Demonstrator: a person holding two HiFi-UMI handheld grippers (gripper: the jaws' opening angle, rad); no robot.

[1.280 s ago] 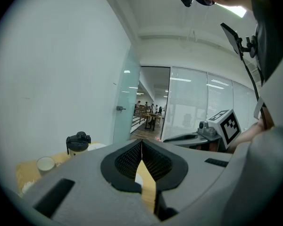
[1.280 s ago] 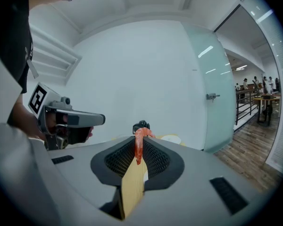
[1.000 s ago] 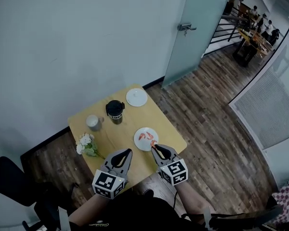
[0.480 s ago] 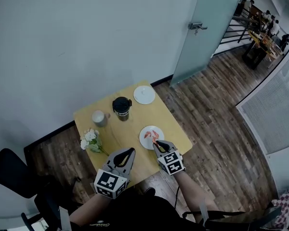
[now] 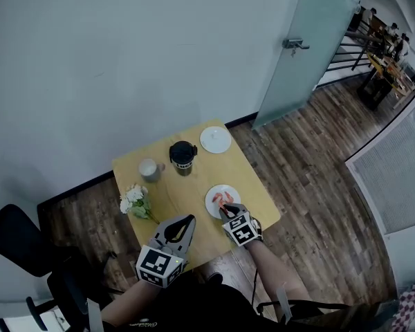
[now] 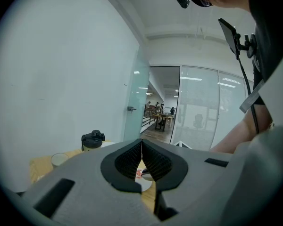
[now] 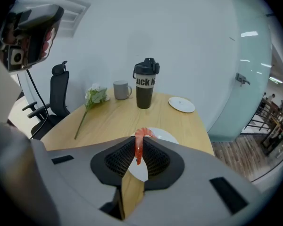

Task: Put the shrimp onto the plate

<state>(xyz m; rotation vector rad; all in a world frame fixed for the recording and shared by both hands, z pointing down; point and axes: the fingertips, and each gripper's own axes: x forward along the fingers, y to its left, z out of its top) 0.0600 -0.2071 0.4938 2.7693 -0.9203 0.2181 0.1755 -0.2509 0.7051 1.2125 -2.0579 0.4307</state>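
Note:
A white plate (image 5: 214,207) lies near the table's right front edge, with a pink shrimp (image 5: 222,198) on it. My right gripper (image 5: 227,212) hovers at the plate's near rim. It is shut on another pink shrimp (image 7: 139,147), which stands upright between the pads, its curled end above the jaws. Past the shrimp the plate (image 7: 167,136) shows. My left gripper (image 5: 186,220) hangs over the table's front, left of the plate. In the left gripper view its jaws (image 6: 141,145) meet at the tips with nothing between them.
On the wooden table (image 5: 187,189) stand a black tumbler (image 5: 182,158), a grey mug (image 5: 149,169), a small empty white plate (image 5: 215,140) at the far corner and a white flower sprig (image 5: 135,200) at the left. An office chair (image 7: 56,91) stands past the table. A glass door (image 5: 297,47) is at the right.
My right gripper has edged slightly further over the plate's near rim with the shrimp still in it. The left gripper has kept its place. The head view has shifted.

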